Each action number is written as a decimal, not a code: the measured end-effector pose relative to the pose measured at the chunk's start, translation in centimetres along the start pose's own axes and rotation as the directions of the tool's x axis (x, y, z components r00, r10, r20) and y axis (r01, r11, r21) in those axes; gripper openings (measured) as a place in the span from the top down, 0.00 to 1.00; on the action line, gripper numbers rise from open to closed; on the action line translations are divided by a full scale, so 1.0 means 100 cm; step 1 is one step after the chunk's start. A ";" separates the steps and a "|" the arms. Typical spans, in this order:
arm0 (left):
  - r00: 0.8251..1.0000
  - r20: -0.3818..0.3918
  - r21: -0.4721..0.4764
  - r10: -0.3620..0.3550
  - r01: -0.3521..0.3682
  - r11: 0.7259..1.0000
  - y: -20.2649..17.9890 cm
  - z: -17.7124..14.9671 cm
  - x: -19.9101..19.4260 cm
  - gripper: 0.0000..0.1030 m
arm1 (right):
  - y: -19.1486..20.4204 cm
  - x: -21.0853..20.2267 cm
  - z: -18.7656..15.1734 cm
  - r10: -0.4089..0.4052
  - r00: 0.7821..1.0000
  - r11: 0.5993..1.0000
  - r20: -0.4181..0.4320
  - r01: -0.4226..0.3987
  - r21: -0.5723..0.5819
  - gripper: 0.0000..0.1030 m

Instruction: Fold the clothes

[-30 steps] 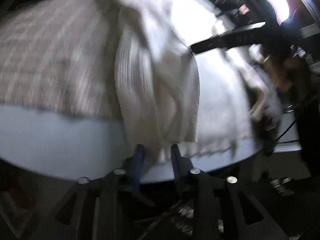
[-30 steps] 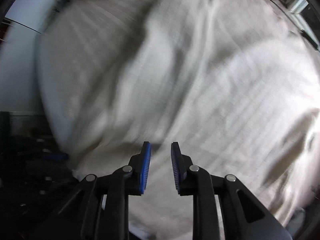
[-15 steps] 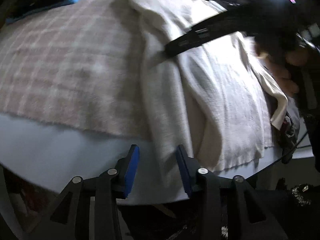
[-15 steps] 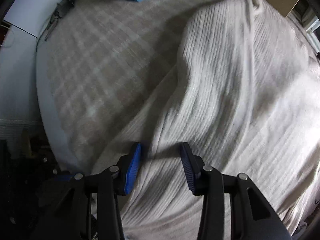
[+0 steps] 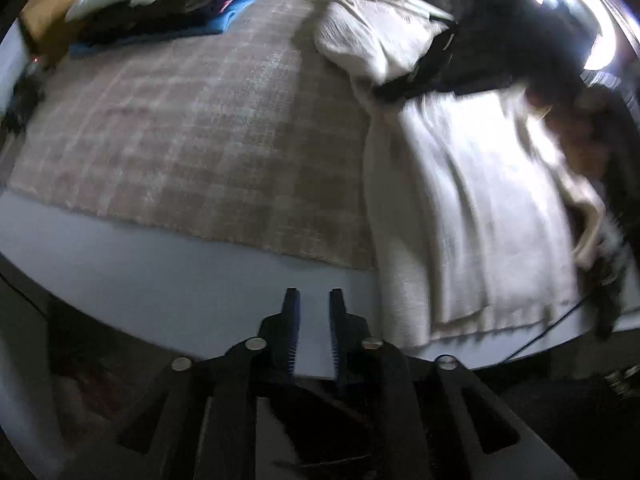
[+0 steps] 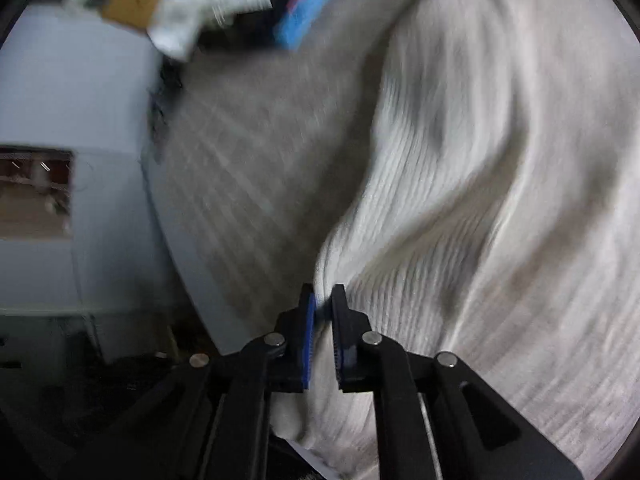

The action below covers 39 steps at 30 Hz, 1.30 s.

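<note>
**A:** status on the tongs?

**B:** My right tongs (image 6: 323, 294) are closing, with a pinch of the white ribbed garment (image 6: 460, 208) between the pads; fabric bunches up right at the tips. My left tongs (image 5: 314, 300) are nearly closed with a narrow gap, nothing between them, hanging over the bare near edge of the counter (image 5: 168, 276).

**A:** where's the garment?

**B:** Spread along the right side of the counter, lying partly on a beige plaid cloth (image 5: 192, 132) that covers most of the top. Its hem hangs slightly over the near edge, to the right of my left tongs and apart from them. The far end is bunched up toward the far right corner.

**A:** where's your right tongs in the left view?

**B:** Dark shape (image 5: 424, 72) over the bunched far end of the garment. Blurred, so I can't read the grip from there. A hand (image 5: 576, 140) shows behind it at the right edge.

**A:** anything else on the counter?

**B:** Stack of clothes (image 5: 168, 4) at the far left corner: white piece on top, dark ones under it, blue at the bottom. Right view is motion-blurred there.
</note>
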<state>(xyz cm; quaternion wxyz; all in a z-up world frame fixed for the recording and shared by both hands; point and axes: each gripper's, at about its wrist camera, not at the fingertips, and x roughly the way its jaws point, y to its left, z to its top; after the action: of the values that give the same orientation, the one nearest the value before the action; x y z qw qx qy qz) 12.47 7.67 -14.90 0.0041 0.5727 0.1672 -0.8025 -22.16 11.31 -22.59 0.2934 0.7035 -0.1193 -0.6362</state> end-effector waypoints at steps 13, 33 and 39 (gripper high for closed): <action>0.998 -0.008 0.266 -0.055 0.055 0.962 -0.075 0.032 0.040 0.71 | -0.015 -0.080 -0.031 -0.068 0.948 0.993 0.311 0.093 -0.067 0.75; 0.998 0.026 0.346 0.049 -0.055 0.937 -0.026 0.181 0.027 0.64 | 0.001 -0.032 -0.114 -0.061 0.914 0.998 0.401 0.058 0.022 0.75; 1.000 -0.031 0.476 -0.002 0.016 0.879 -0.037 0.253 0.075 0.64 | -0.004 0.009 -0.142 -0.229 0.903 0.969 0.364 0.174 0.178 0.74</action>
<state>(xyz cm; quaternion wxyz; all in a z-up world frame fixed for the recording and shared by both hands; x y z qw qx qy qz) -14.05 5.62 -13.52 -0.1428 0.5674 -0.0323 -0.8103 -8.40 14.82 -23.24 0.1466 0.5937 -0.1453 -0.7778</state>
